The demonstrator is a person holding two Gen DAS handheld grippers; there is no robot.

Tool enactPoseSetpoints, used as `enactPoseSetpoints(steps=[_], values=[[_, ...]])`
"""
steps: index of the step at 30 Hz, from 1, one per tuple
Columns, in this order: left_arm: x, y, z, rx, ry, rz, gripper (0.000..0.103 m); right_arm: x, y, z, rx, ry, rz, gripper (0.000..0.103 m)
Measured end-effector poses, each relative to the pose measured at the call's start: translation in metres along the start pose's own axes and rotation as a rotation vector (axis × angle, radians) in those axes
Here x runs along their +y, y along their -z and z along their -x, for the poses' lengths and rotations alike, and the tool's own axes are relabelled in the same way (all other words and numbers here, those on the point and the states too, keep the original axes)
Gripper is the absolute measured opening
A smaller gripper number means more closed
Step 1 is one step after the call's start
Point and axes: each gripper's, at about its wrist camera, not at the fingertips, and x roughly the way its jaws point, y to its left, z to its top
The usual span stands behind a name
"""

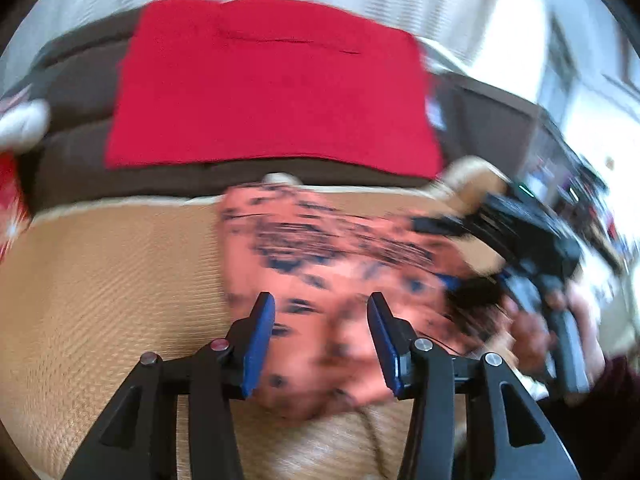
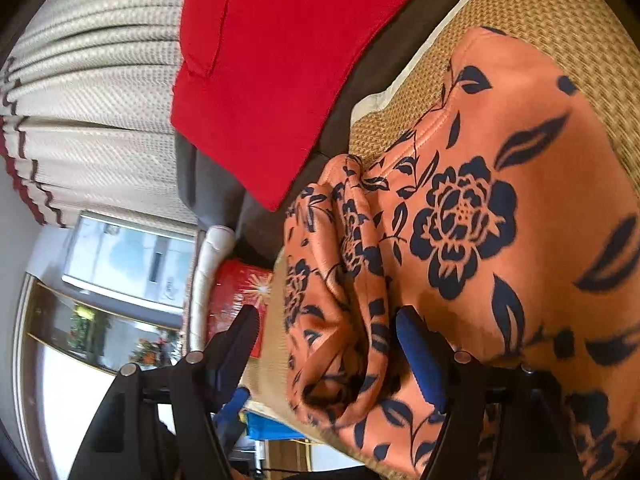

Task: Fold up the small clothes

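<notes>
The left tool (image 1: 321,344) stands with its two blue-padded fingers parted, gripping nothing; the orange floral garment (image 1: 340,280) lies just ahead of and beneath the gap, untouched by the pads. The right tool (image 2: 332,354) is spread wider still, also empty, with a bunched fold of the same garment (image 2: 460,220) rising between its fingers but not pinched. That view is rolled sideways, so the tool seems turned on edge. Seen from the left tool, the right tool (image 1: 448,256) sits ahead and to the right, in a person's hand (image 1: 560,320), blurred.

Both tools standing open over the cloth suggests the garment has been set down to lie freely, likely so a fresh hold can be chosen for the next fold.

The garment is a thin, smooth orange fabric printed with dark navy roses and leaves. One part lies fairly flat; the part nearest the right tool is gathered into soft ridges, with a stitched hem showing. It rests on a tan woven mat (image 1: 100,280). Beyond it, farther from both tools, a red cloth (image 1: 272,96) lies flat on a dark brown surface (image 1: 80,92), with pale curtains (image 2: 92,92) behind.
</notes>
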Motion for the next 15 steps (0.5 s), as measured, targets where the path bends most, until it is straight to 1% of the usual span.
enactPoseSetpoints(steps=[2, 4, 6, 9, 10, 11, 13, 14, 15], values=[[0.022, -0.002, -0.015, 0.011, -0.013, 0.101, 0.049, -0.001, -0.005, -0.009, 0.000, 0.021, 0.000, 0.075], [0.039, -0.002, -0.030, 0.029, -0.005, 0.189, 0.049, 0.001, -0.013, -0.021, 0.001, 0.044, 0.008, 0.075], [0.045, 0.004, -0.044, 0.052, 0.007, 0.220, 0.049, 0.004, -0.021, -0.032, 0.001, 0.060, 0.026, 0.075], [0.043, 0.014, -0.056, 0.082, 0.029, 0.210, 0.050, 0.012, -0.028, -0.052, 0.031, 0.059, 0.063, 0.075], [0.040, 0.013, -0.056, 0.080, 0.049, 0.196, 0.050, 0.015, -0.029, -0.058, 0.046, 0.060, 0.074, 0.075], [0.036, 0.012, -0.056, 0.080, 0.063, 0.176, 0.051, 0.020, -0.028, -0.065, 0.066, 0.053, 0.093, 0.075], [0.025, 0.012, -0.056, 0.082, 0.062, 0.115, 0.051, 0.032, -0.023, -0.081, 0.107, 0.029, 0.146, 0.075], [0.023, 0.013, -0.056, 0.082, 0.061, 0.097, 0.051, 0.036, -0.020, -0.086, 0.114, 0.041, 0.174, 0.074], [0.021, 0.014, -0.055, 0.086, 0.064, 0.089, 0.052, 0.039, -0.017, -0.091, 0.112, 0.070, 0.199, 0.067]])
